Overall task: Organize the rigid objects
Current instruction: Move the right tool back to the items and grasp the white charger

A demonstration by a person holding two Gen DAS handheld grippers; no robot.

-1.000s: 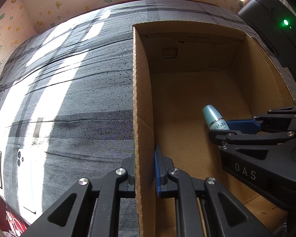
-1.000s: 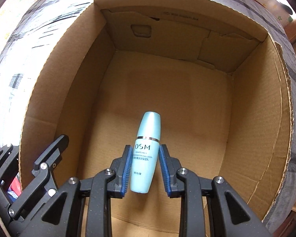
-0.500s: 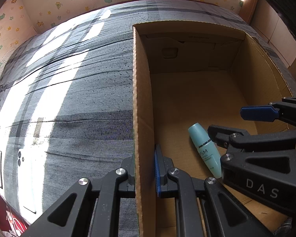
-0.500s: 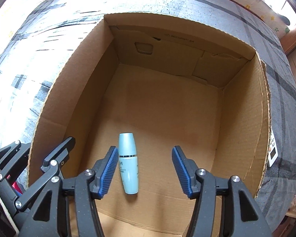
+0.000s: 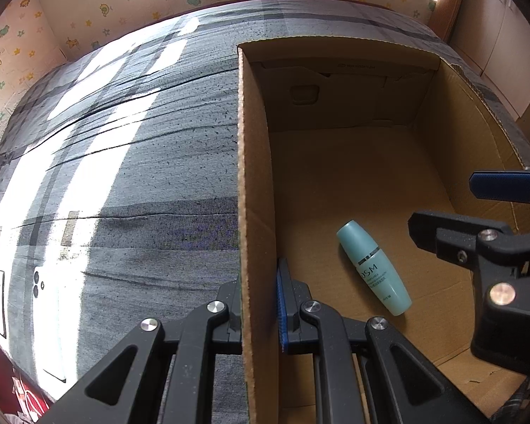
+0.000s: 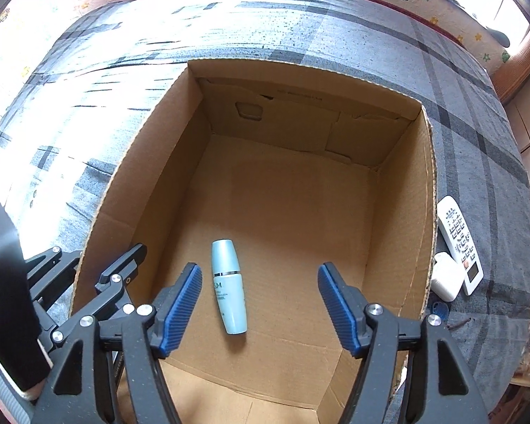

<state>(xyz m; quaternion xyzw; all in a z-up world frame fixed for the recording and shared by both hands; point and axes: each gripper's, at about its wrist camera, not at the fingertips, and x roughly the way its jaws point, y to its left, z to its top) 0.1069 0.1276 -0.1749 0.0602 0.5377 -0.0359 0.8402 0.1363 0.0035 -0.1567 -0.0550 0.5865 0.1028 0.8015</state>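
A pale teal bottle (image 5: 374, 268) lies on its side on the floor of an open cardboard box (image 5: 353, 162); it also shows in the right wrist view (image 6: 228, 285). My left gripper (image 5: 258, 304) is shut on the box's left wall (image 5: 252, 176). My right gripper (image 6: 259, 304) is open and empty, raised above the bottle, inside the box (image 6: 300, 219). It also shows at the right of the left wrist view (image 5: 477, 208).
The box sits on a grey plaid cloth (image 5: 123, 162). A white remote (image 6: 459, 243) and a small white object (image 6: 446, 275) lie on the cloth (image 6: 484, 162) just right of the box. A white phone (image 5: 46, 318) lies at far left.
My right gripper opened and let go of the bottle, which now lies on the box floor. The gripper has lifted up and back. The left gripper has not moved.
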